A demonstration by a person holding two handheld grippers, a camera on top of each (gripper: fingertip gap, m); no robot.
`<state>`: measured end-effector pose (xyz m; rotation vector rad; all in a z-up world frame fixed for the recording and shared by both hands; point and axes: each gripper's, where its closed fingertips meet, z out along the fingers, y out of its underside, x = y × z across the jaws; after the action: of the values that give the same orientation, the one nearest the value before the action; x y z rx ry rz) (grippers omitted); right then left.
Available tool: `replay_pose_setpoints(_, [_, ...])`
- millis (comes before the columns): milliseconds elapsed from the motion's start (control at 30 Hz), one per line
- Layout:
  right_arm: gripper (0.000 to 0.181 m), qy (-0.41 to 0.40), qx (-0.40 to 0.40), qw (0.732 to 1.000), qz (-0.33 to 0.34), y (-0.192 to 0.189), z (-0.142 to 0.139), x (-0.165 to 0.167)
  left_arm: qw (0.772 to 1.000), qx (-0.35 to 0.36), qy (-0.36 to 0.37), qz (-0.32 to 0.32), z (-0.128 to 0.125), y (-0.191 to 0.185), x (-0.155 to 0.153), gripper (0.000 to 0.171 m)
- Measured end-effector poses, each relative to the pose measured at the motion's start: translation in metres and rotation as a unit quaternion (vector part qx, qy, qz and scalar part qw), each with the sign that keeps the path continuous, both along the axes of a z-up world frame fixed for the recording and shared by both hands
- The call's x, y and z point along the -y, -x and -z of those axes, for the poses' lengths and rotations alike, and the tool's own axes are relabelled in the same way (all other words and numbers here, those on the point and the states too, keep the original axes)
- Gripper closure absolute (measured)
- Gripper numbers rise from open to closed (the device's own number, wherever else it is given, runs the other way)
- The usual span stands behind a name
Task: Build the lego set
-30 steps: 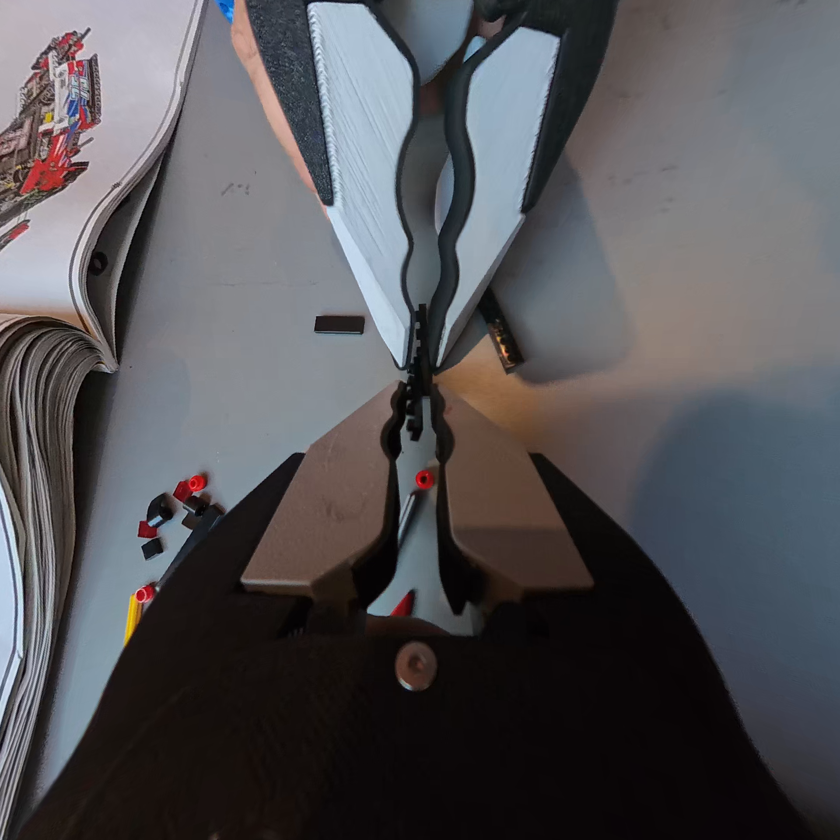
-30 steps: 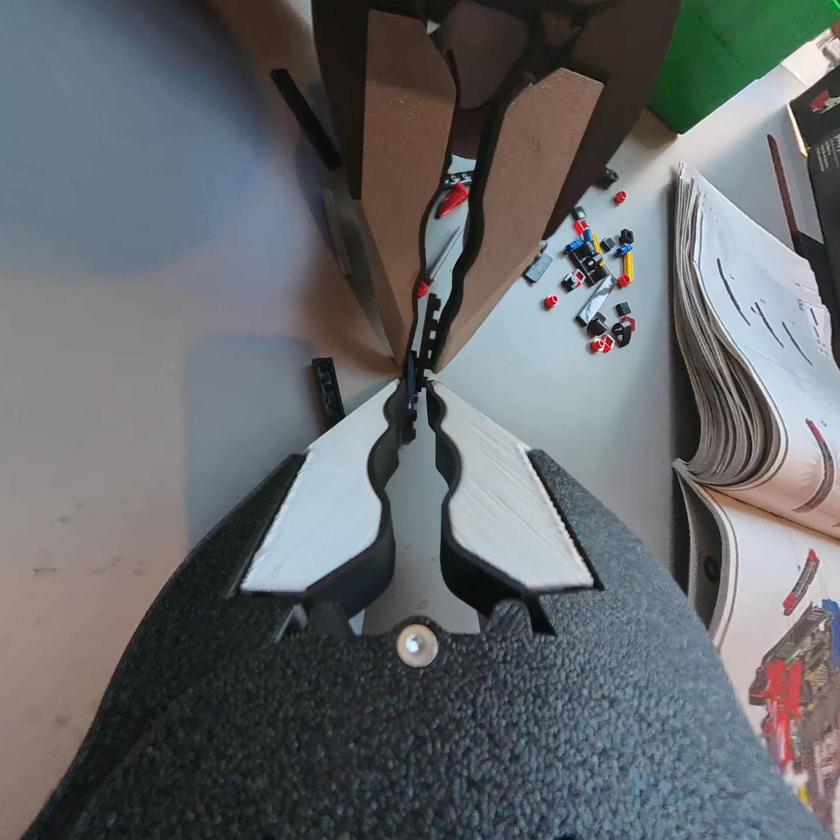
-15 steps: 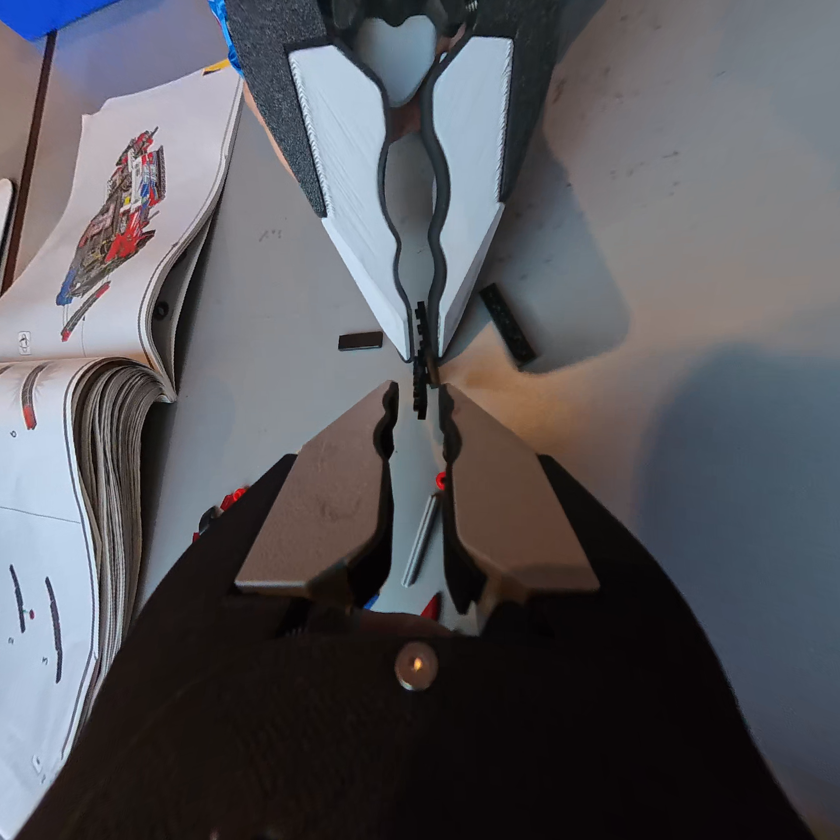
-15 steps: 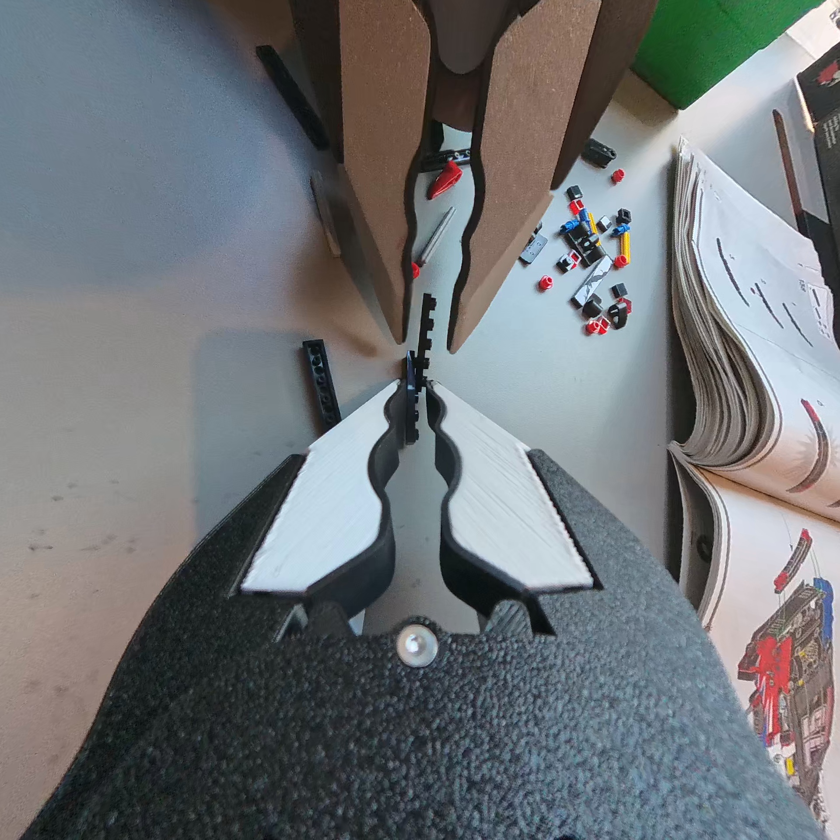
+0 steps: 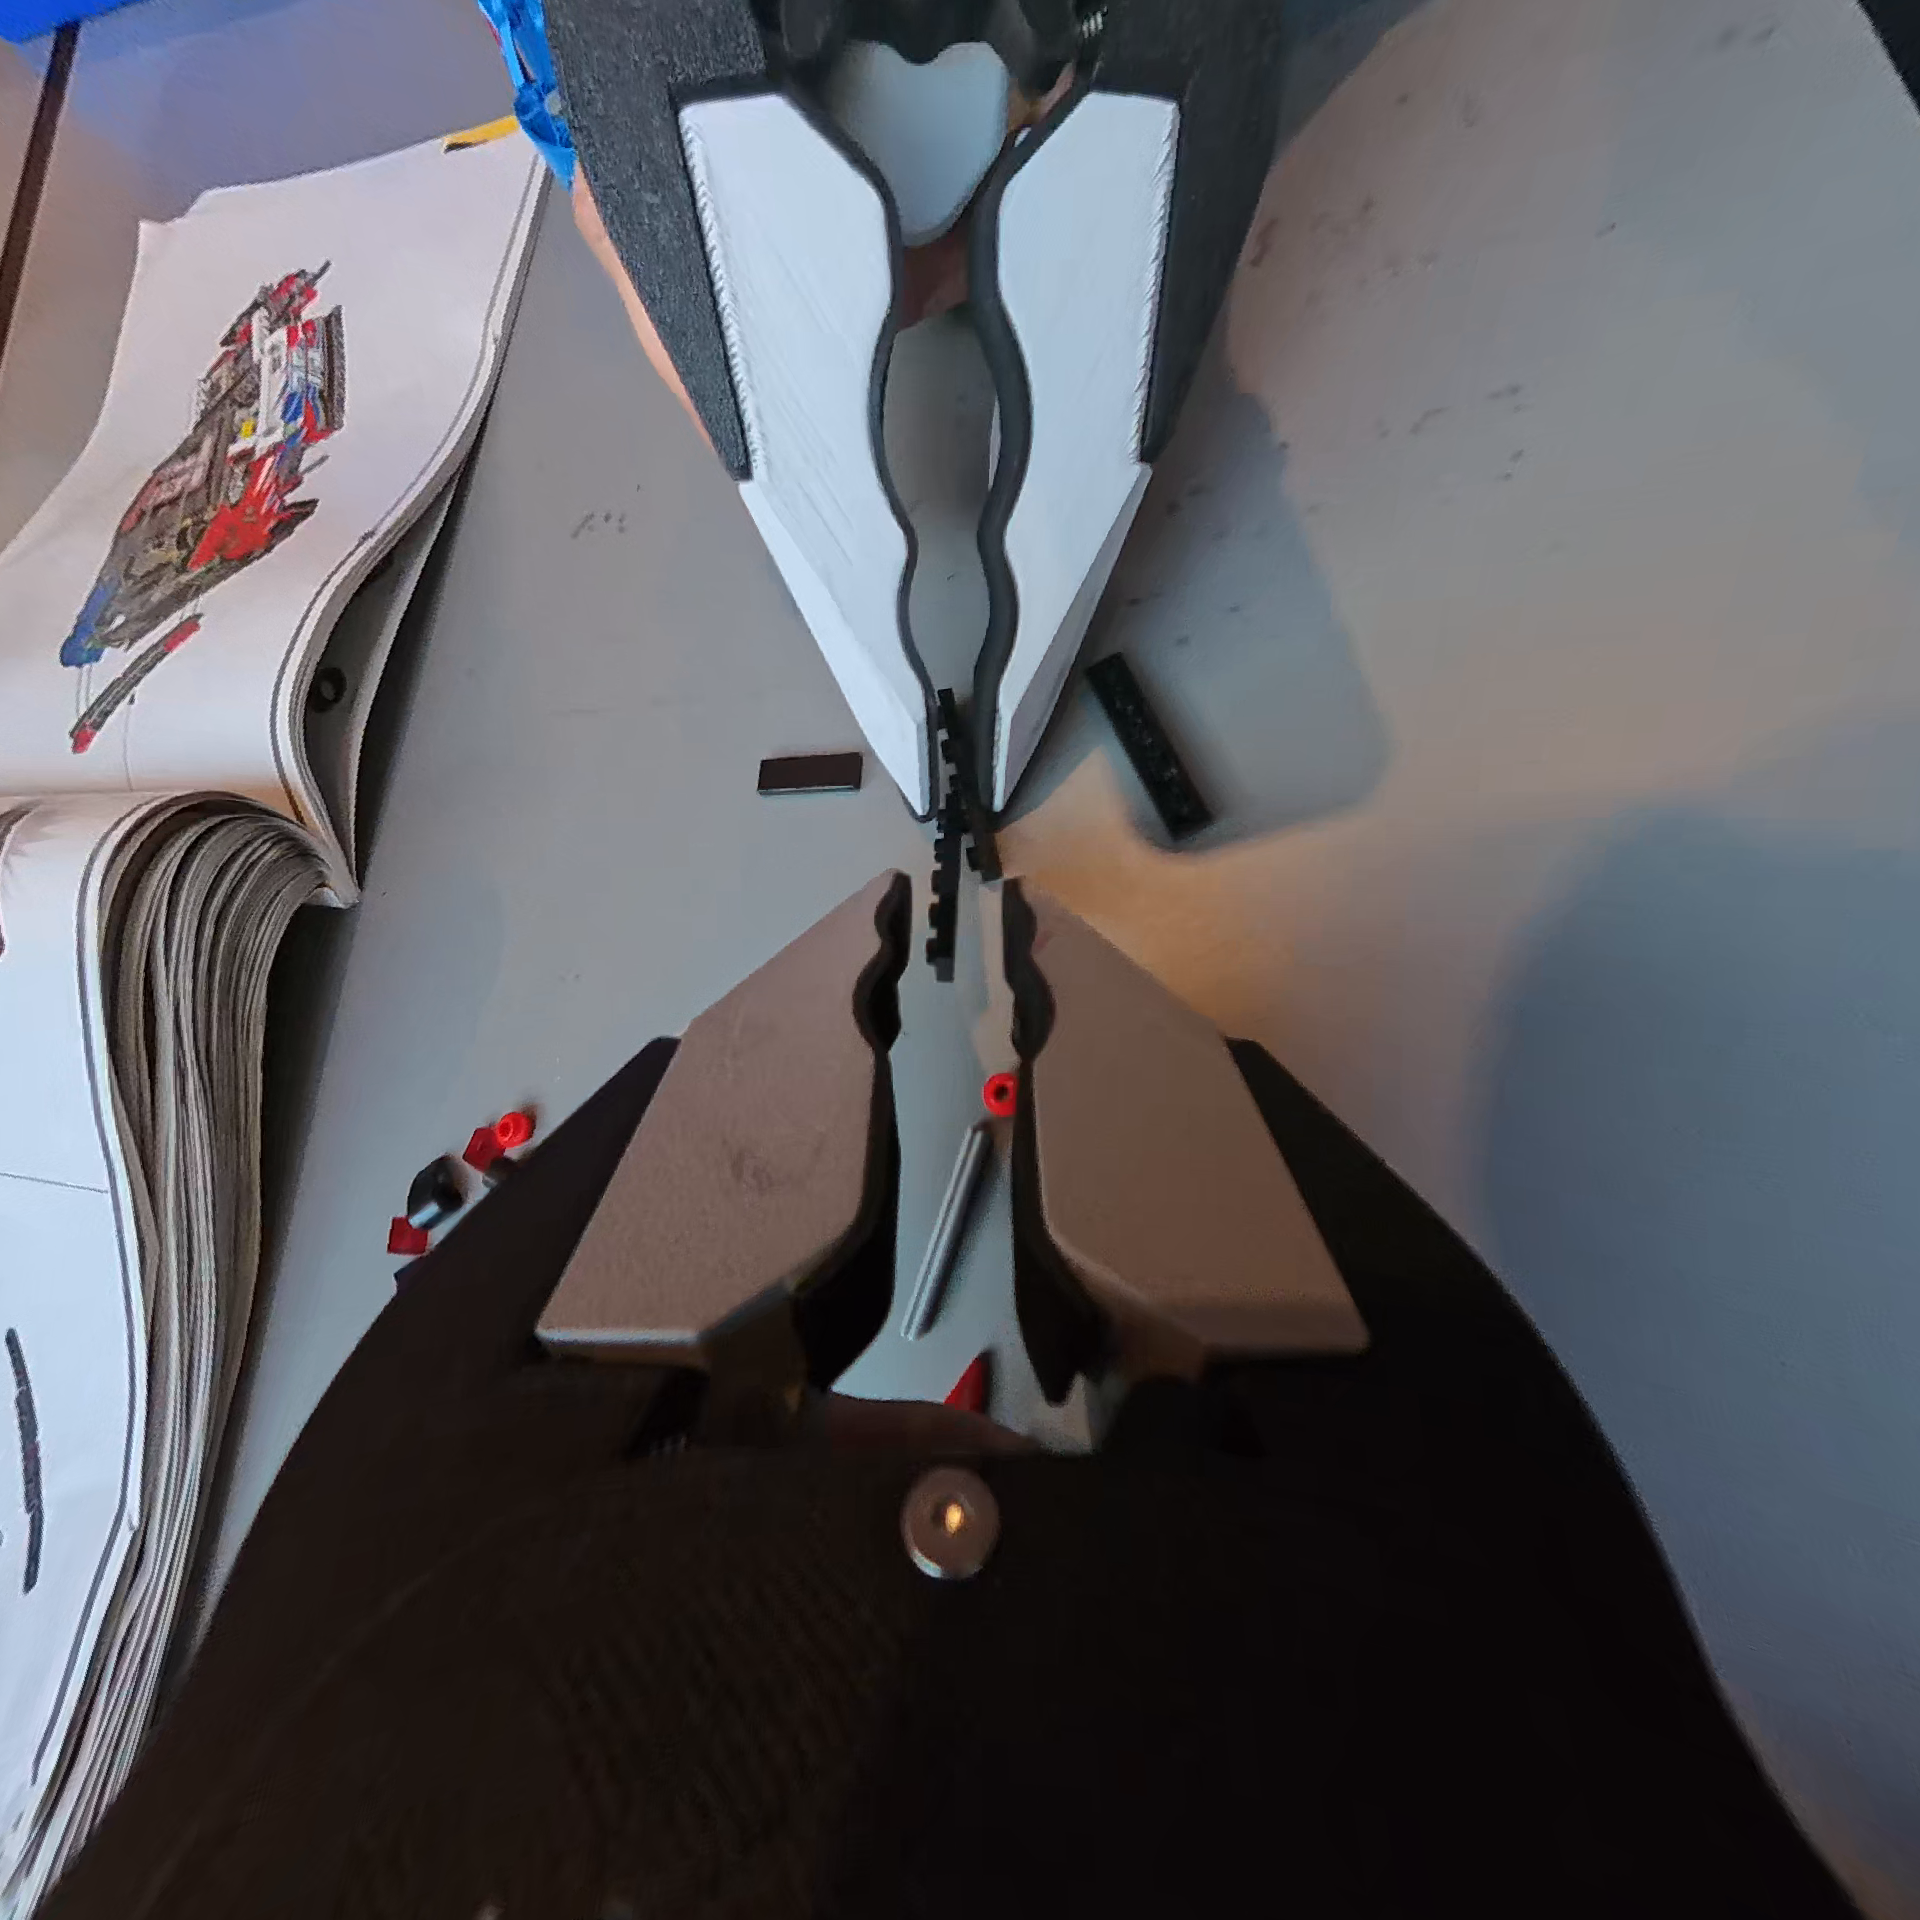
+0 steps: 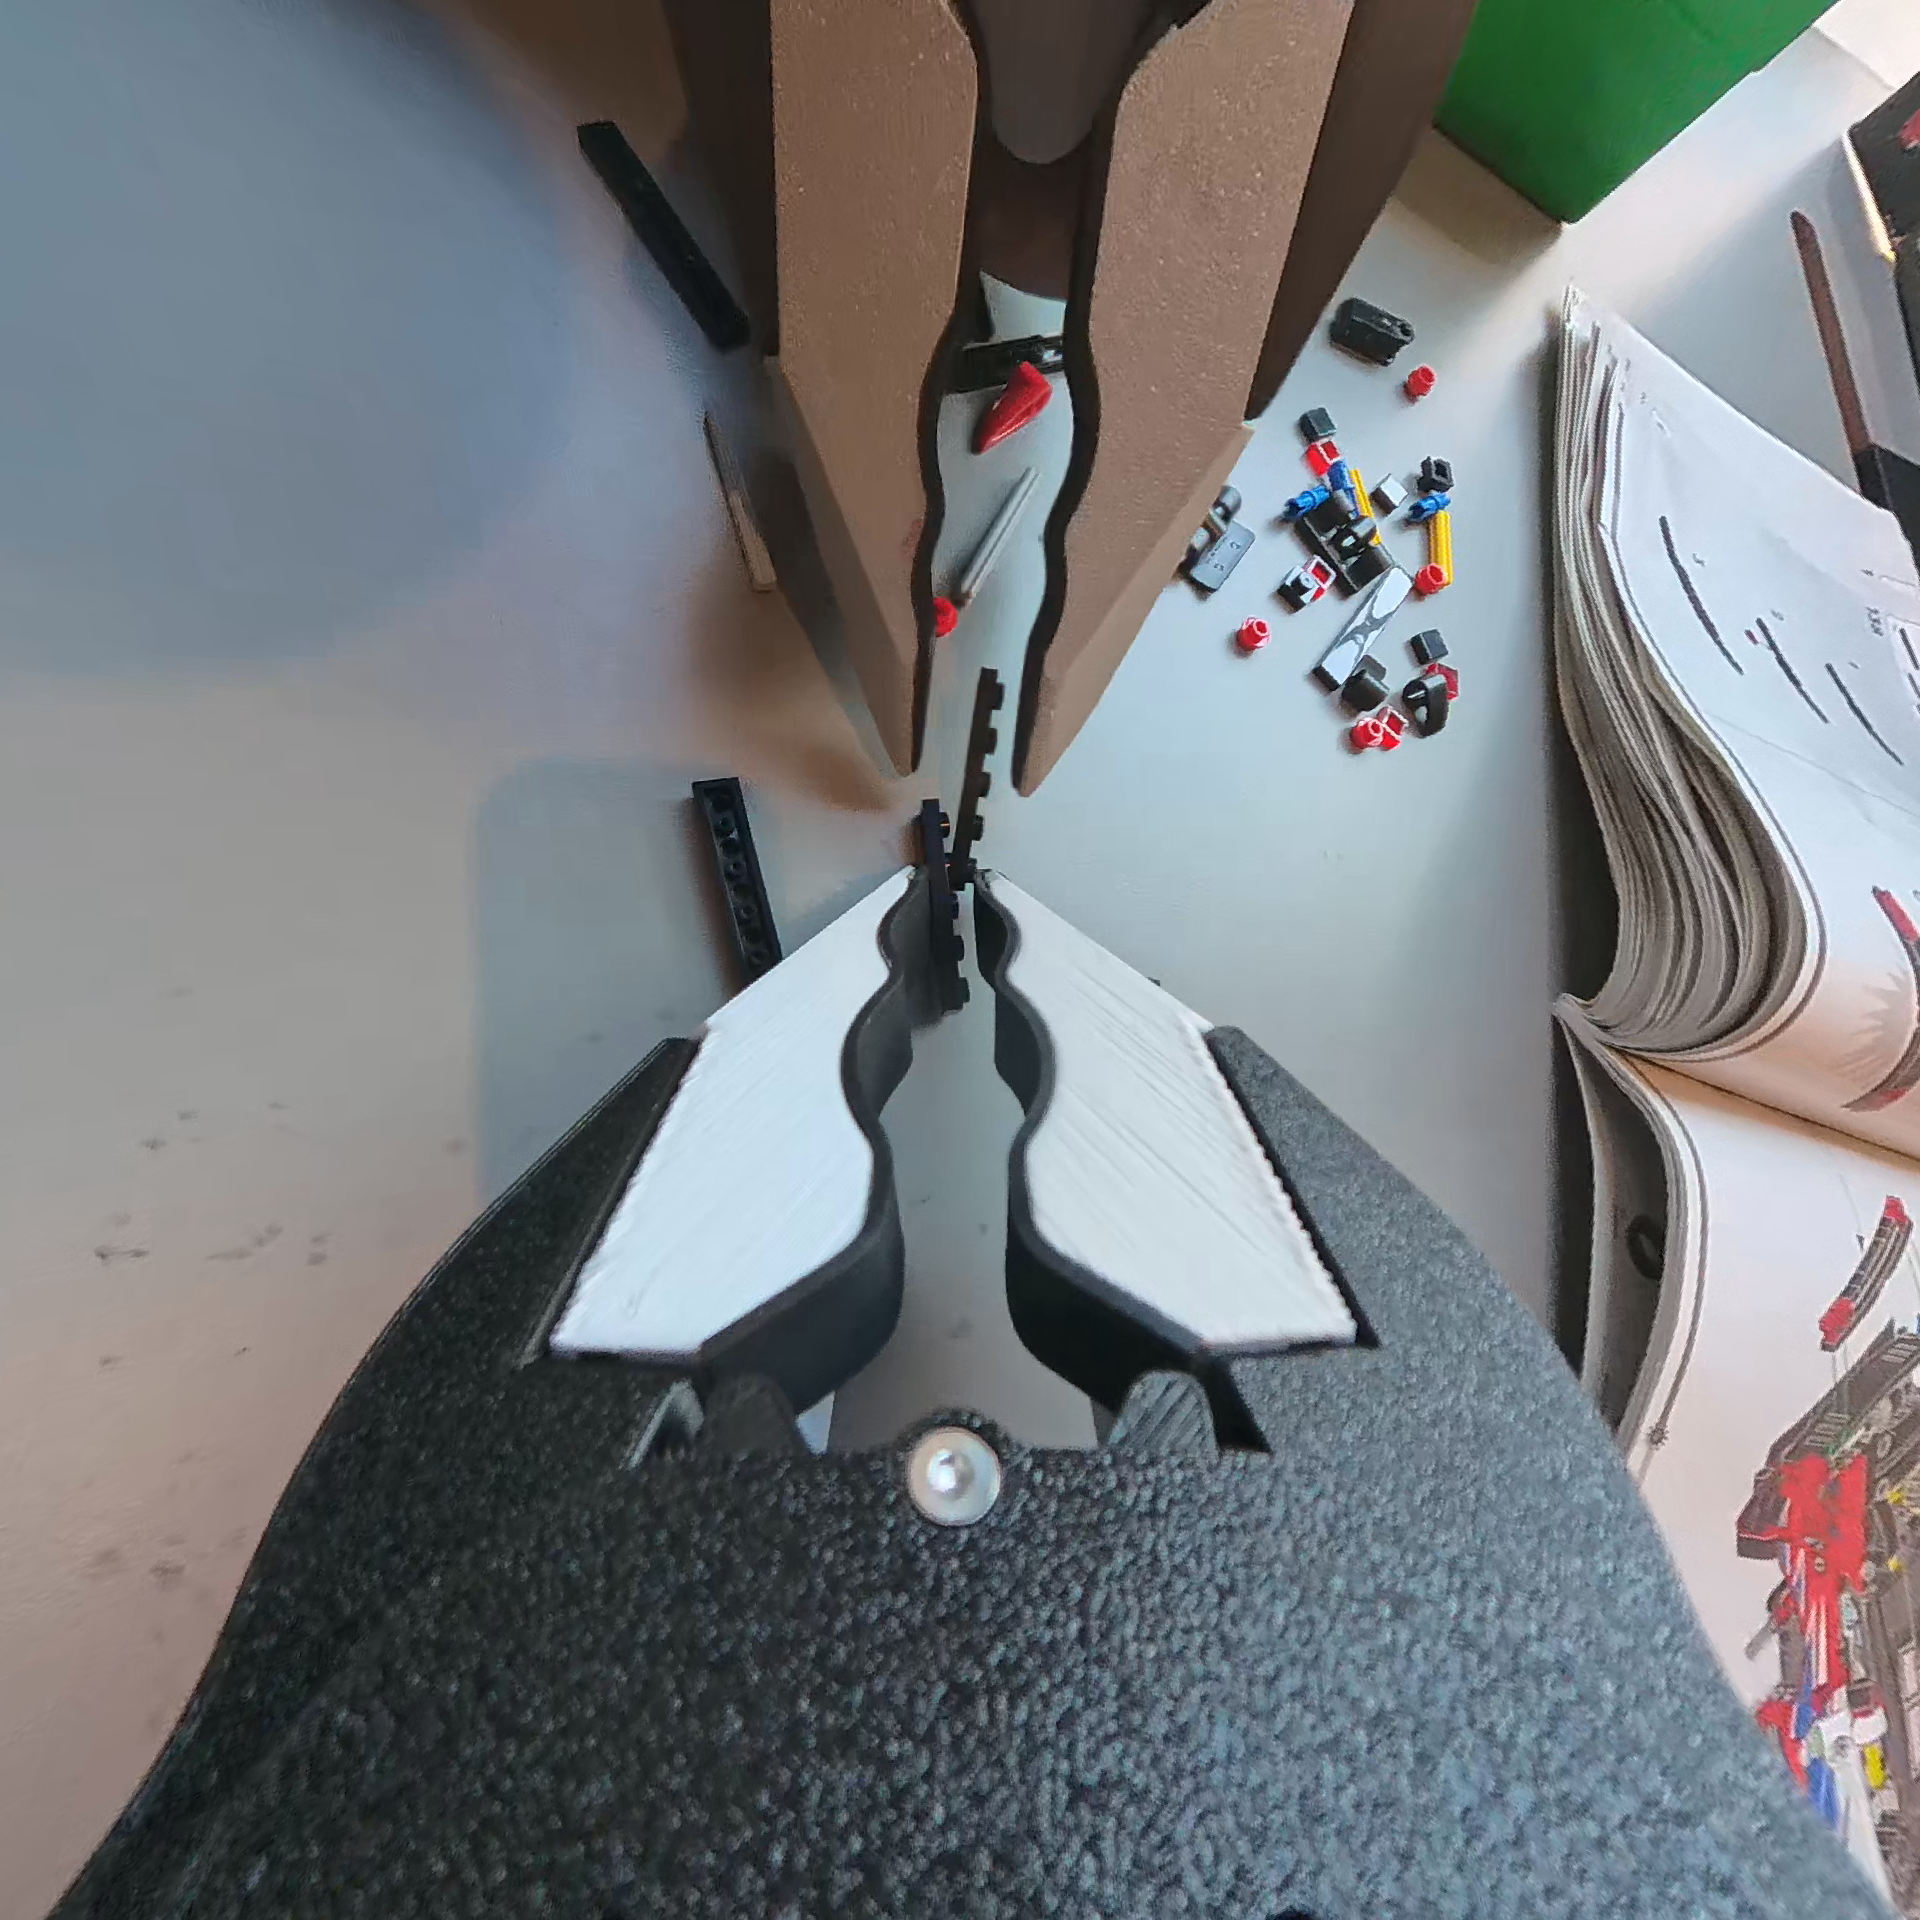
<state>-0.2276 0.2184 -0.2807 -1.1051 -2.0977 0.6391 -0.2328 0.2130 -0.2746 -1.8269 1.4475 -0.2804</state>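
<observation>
Two thin black studded plates, joined and overlapping edge-on (image 6: 943,914), stick out forward from my right gripper (image 6: 951,881), whose white fingers are shut on them. In the left wrist view the same plates (image 5: 948,831) reach from the right gripper (image 5: 961,810) into the gap of my left gripper (image 5: 953,888). The left gripper's brown fingers are open on either side of the plates' free end and do not clamp it. It also shows at the top of the right wrist view (image 6: 966,779), tip to tip with the right gripper.
An open instruction booklet (image 5: 208,520) lies beside the work area, also in the right wrist view (image 6: 1714,727). Several small loose pieces (image 6: 1361,582), a grey axle (image 6: 997,540), a black plate (image 6: 738,873), a black tile (image 5: 810,774) and a long black beam (image 6: 660,229) lie on the grey table. A green box (image 6: 1590,94) stands behind. My two grippers' fingertips are within a few centimetres of each other. My left tips are roughly 7 centimeters from the grey axle (image 6: 997,540). The left camera catches it too, in the left wrist view (image 5: 949,1233).
My left gripper has opened and let go of the black plates, drawing back slightly. The plates stay joined in my shut right gripper.
</observation>
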Motion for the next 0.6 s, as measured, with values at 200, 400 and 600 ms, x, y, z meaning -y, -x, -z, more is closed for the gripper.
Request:
replay_pose_setpoints(200, [0.174, 0.013, 0.004, 1.0, 0.007, -0.0002, 0.0002, -0.0001, 1.0, -0.027, -0.011, 0.002, 0.0074, 0.0028, -0.0016, 0.169])
replay_pose_setpoints(400, [0.174, 0.025, -0.001, 1.0, 0.012, -0.0004, 0.0, 0.0, 1.0, -0.015, 0.0, -0.004, 0.0075, 0.0027, -0.0012, 0.169])
replay_pose_setpoints(600, [0.175, 0.029, -0.005, 0.999, 0.02, -0.0005, -0.0016, -0.0015, 1.0, -0.025, -0.009, -0.005, 0.0071, 0.0028, -0.0013, 0.169])
